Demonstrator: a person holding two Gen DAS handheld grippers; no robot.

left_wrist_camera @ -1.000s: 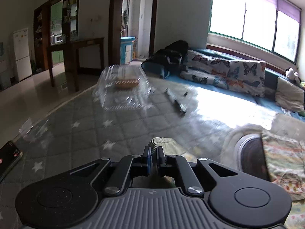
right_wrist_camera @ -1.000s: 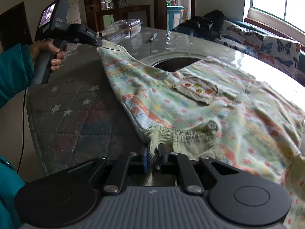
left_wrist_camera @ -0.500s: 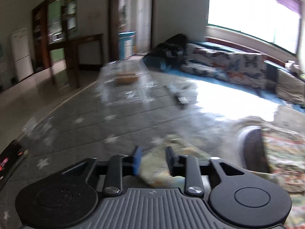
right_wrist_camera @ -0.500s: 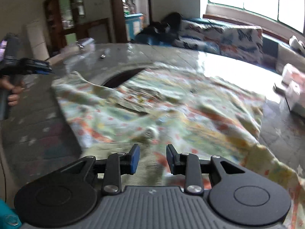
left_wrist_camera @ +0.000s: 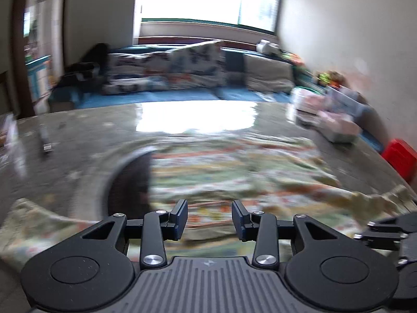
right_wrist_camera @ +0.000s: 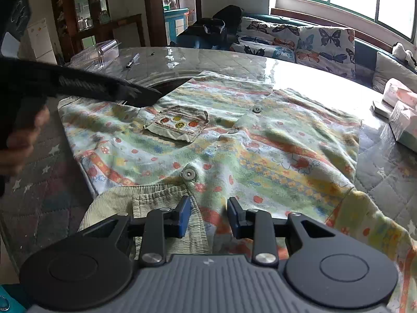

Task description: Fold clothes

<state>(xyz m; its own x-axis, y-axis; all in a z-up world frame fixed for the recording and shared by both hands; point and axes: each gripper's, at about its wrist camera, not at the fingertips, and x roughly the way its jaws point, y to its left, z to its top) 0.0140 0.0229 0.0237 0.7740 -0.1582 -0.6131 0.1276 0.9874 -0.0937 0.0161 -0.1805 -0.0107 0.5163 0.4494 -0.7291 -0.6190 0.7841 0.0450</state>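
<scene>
A child's patterned shirt (right_wrist_camera: 260, 135), pale green with orange and yellow print, a small chest pocket (right_wrist_camera: 179, 125) and snap buttons, lies spread on the round table (right_wrist_camera: 229, 60). Its ribbed olive cuff (right_wrist_camera: 146, 203) lies by my right gripper (right_wrist_camera: 208, 215), which is open and empty just above the near hem. My left gripper (left_wrist_camera: 209, 217) is open and empty over the shirt (left_wrist_camera: 234, 172); that view is blurred. The left gripper also shows in the right wrist view (right_wrist_camera: 146, 95), above the shirt's left side. The right gripper's edge shows in the left wrist view (left_wrist_camera: 385, 232).
A clear plastic box (right_wrist_camera: 96, 52) and a pen (right_wrist_camera: 131, 61) lie at the table's far left. Pink and white boxes (right_wrist_camera: 401, 109) stand at the right edge. A dark round opening (left_wrist_camera: 130, 190) shows beside the shirt. A butterfly-print sofa (right_wrist_camera: 299, 41) runs behind the table.
Both grippers have let go of the shirt's cuffs and opened. The left gripper has swung right to face the shirt; the right has drawn back and steadied.
</scene>
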